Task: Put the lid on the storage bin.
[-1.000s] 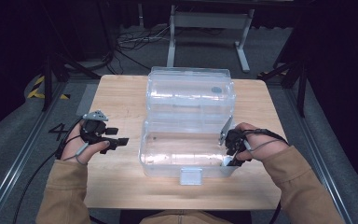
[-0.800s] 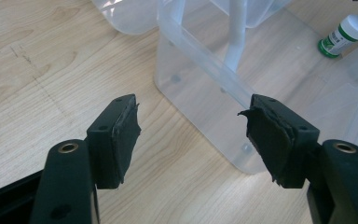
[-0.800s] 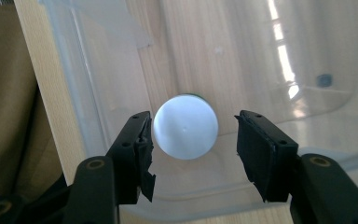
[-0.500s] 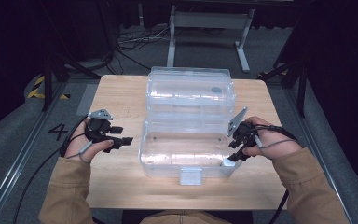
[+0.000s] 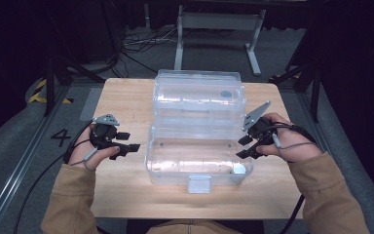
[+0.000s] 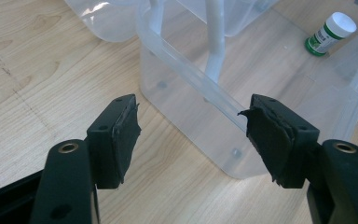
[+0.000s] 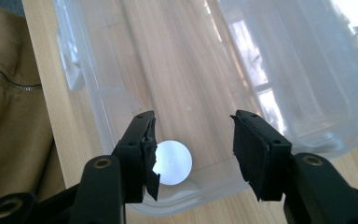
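My right fingers (image 7: 193, 154) hang open and empty above the bottle (image 7: 172, 162) in the box (image 5: 175, 168), having just narrowed a little. My left fingers (image 6: 193, 135) are open beside it. A careless move could clip the box wall and shove it along the worktop (image 5: 126, 102).

Looks like a lab or recording studio set up for test work, not a home. Plain wooden bench (image 5: 126, 102) standing alone on grey carpet (image 5: 9, 146), walled in by dark surroundings. Metal rails (image 5: 14, 187) running along the floor on both sides, a number 4 (image 5: 61, 137) marked beside one. Yellow-and-black hazard tape (image 5: 39, 92) stuck down at the left. Loose cables (image 5: 141, 41) coiled on the floor behind, next to a grey metal stand (image 5: 219, 22) and black tripod legs (image 5: 302, 73).
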Motion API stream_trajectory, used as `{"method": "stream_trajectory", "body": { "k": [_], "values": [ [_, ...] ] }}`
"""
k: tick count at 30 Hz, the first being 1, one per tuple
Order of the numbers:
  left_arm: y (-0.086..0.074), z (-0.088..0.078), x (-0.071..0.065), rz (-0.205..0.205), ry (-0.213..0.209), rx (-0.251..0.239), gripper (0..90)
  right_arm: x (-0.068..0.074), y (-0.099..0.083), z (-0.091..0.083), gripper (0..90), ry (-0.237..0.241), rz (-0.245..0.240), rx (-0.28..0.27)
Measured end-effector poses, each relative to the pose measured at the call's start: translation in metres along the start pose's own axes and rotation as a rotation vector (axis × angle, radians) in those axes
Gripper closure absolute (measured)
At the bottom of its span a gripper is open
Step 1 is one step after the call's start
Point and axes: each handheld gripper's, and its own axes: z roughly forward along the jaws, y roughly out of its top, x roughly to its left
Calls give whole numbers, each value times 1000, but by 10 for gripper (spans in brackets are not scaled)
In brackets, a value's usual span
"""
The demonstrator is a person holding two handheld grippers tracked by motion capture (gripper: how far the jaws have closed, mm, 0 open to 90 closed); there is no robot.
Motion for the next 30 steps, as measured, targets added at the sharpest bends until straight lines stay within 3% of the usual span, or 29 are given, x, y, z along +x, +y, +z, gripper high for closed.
{"method": "stream_trajectory", "body": {
  "k": [23, 30],
  "values": [
    [-10, -8, -5, -9, 7, 7, 346, -19, 42, -31, 521, -110, 60, -230],
    [-9, -7, -6, -6, 1, 6, 346, -31, 51, -31, 513, -144, 85, -261]
  ]
}}
